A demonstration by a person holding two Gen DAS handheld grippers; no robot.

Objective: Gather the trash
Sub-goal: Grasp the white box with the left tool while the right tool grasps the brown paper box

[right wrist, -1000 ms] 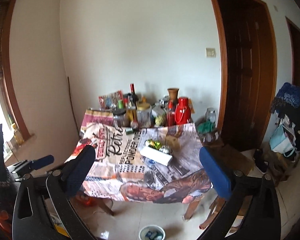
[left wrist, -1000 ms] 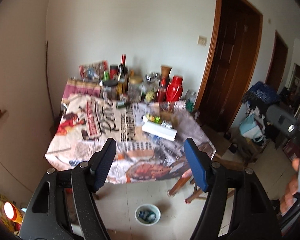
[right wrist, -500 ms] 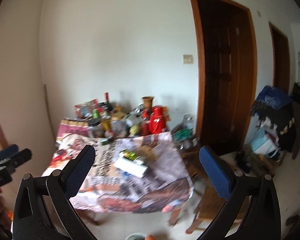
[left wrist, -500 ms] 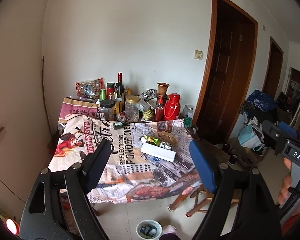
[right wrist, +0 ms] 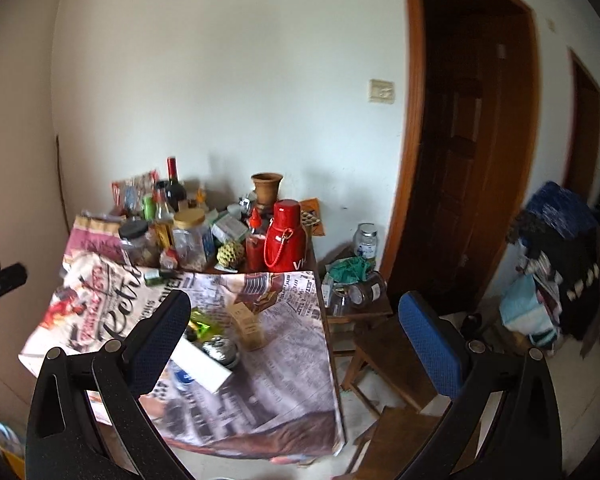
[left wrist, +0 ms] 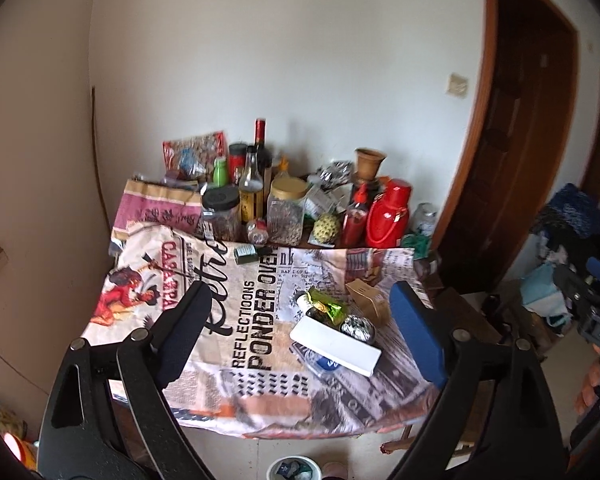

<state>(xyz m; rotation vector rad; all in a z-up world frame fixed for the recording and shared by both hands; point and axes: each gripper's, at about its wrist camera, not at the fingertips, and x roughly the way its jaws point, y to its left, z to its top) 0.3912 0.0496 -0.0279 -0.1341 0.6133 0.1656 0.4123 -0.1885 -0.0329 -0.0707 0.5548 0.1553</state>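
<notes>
Left gripper point(left wrist: 300, 320) opening, nothing between jaws; right gripper point(right wrist: 296, 332) spread wide, empty. Beyond both, on the printed tablecloth point(left wrist: 236, 344): white box point(left wrist: 335, 345), foil ball point(left wrist: 358, 327), green wrapper point(left wrist: 327, 304). Below, floor bin point(left wrist: 294, 469).

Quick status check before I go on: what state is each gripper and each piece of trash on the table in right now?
left gripper: jaws opening, nothing between them
right gripper: open, empty
white box: lying flat on the tablecloth
foil ball: crumpled, beside the box
green wrapper: crumpled
brown carton: closed, on the cloth
bin: on floor, holds trash
</notes>
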